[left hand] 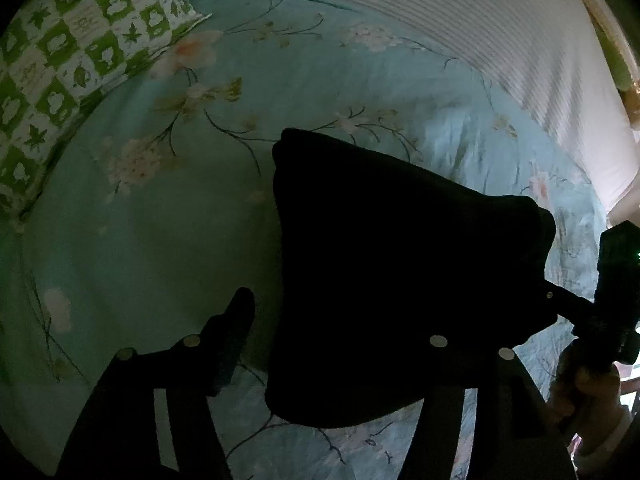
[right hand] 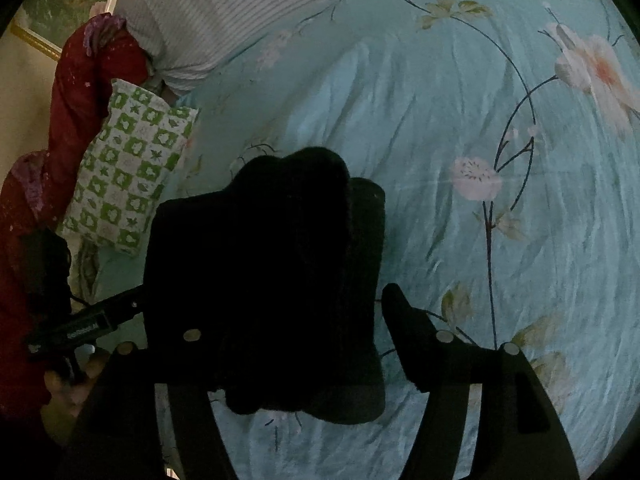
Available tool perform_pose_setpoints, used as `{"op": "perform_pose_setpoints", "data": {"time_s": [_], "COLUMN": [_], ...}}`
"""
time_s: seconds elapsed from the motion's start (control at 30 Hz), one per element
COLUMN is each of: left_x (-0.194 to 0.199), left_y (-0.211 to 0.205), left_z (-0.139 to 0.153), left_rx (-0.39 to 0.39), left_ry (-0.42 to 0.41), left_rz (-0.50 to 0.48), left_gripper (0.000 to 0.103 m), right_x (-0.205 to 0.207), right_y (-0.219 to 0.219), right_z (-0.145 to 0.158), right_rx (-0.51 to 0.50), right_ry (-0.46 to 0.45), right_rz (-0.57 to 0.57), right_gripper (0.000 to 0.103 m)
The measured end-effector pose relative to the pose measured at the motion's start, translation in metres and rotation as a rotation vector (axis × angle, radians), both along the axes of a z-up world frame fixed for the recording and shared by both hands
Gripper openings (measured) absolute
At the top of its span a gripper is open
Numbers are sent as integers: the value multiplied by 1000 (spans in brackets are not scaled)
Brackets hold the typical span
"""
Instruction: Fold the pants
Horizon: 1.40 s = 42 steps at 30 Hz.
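Observation:
The black pants lie folded into a compact bundle on the teal floral bedsheet; they also show in the right wrist view. My left gripper is open: its left finger stands clear of the cloth, the right finger is hidden under or behind the bundle. My right gripper is open too: its right finger is free beside the bundle, the left finger is hidden by it. The right gripper's body shows at the bundle's right edge.
A green-and-white checked pillow lies at the sheet's far left, also in the right wrist view. A striped white cover runs along the far side. A red garment hangs beyond the pillow.

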<state>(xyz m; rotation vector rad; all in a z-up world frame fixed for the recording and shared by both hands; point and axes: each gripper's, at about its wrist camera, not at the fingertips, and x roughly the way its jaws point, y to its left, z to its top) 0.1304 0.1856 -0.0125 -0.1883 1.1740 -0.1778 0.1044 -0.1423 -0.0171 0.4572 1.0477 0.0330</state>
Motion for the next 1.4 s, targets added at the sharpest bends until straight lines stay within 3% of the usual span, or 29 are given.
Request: {"op": "perform_pose_setpoints", "data": {"time_s": [0.33, 0.93, 1.4], "left_x": [-17, -66, -96], "left_y": [1, -9, -14], "left_z": [8, 21, 21], "left_rx": [53, 257, 282], "left_ry": [-14, -131, -155], "left_rz": [5, 38, 61], "left_gripper": [75, 75, 76], "right_x": [-19, -56, -81], "right_y": [0, 61, 90], "right_z": [23, 42, 40], "right_rx": [1, -319, -448], "right_ry": [-47, -140, -191], "right_rz": [-48, 66, 112], "right_gripper": [76, 87, 93]}}
